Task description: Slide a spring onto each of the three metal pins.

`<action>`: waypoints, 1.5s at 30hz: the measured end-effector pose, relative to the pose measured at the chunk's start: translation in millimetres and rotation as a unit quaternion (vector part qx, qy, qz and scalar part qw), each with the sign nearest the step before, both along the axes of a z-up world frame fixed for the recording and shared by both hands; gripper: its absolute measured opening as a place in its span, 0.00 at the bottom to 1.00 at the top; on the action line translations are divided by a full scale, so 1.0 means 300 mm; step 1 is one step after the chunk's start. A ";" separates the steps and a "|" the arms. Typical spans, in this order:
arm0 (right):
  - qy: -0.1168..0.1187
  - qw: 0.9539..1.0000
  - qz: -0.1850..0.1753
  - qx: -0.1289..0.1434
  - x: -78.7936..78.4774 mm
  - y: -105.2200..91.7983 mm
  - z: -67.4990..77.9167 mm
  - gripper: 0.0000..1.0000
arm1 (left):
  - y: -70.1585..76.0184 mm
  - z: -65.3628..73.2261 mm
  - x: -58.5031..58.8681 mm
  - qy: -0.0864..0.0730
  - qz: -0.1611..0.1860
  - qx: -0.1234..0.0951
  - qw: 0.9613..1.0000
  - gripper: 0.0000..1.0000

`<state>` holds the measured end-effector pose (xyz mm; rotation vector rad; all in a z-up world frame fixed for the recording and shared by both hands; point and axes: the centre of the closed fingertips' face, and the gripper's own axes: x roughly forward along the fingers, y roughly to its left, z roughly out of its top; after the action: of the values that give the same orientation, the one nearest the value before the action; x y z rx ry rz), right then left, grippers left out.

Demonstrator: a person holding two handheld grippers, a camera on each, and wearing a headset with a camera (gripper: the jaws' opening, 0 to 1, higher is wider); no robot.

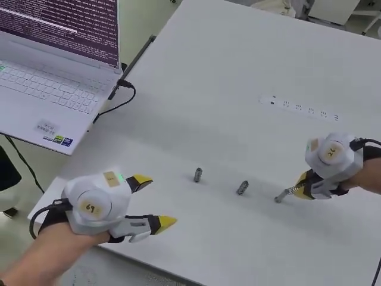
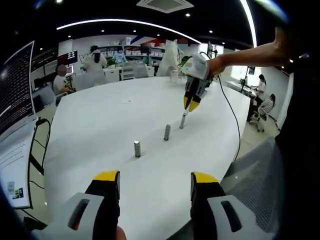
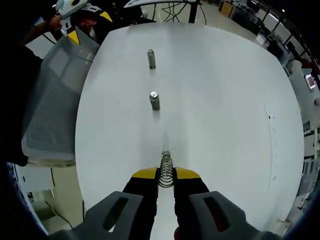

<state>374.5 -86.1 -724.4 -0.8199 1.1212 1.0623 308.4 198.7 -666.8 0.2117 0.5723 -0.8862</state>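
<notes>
jaws of the left gripper (image 1: 156, 201) stood apart, holding nothing, over the near tabletop (image 1: 238, 89) edge. jaws of the right gripper (image 1: 302, 188) were clamped on a tilted spring (image 1: 290, 191); a metal pin tip (image 1: 278, 198) at its low end touched the tabletop. left pin (image 1: 197, 174) and middle pin (image 1: 242, 188) stood upright, each wearing a spring. laptop (image 1: 53, 77) far left.

left gripper view: own jaws wide apart, empty. left pin (image 2: 137, 148), middle pin (image 2: 167, 132) in a row ahead; right gripper (image 2: 191, 104) beyond them.

right gripper view: jaws pinched the spring (image 3: 166, 172) coils, pin tip (image 3: 165, 154) just past them. middle pin (image 3: 154, 100) and left pin (image 3: 151, 59) lined up beyond; left gripper (image 3: 82, 25) at the far edge.
</notes>
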 end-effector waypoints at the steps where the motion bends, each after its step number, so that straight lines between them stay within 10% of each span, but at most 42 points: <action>1: 0.001 1.000 0.000 0.000 0.000 0.001 -0.001 0.09 | 0.002 -0.001 0.000 0.000 0.001 0.000 1.000 0.52; 45: 0.014 0.998 0.049 -0.030 -0.002 0.068 -0.044 0.09 | 0.014 -0.014 0.000 0.012 0.004 0.000 1.000 0.51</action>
<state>373.9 -65.7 -737.8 -0.9177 1.1505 1.1278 308.3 202.9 -671.0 0.1981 0.5948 -0.8812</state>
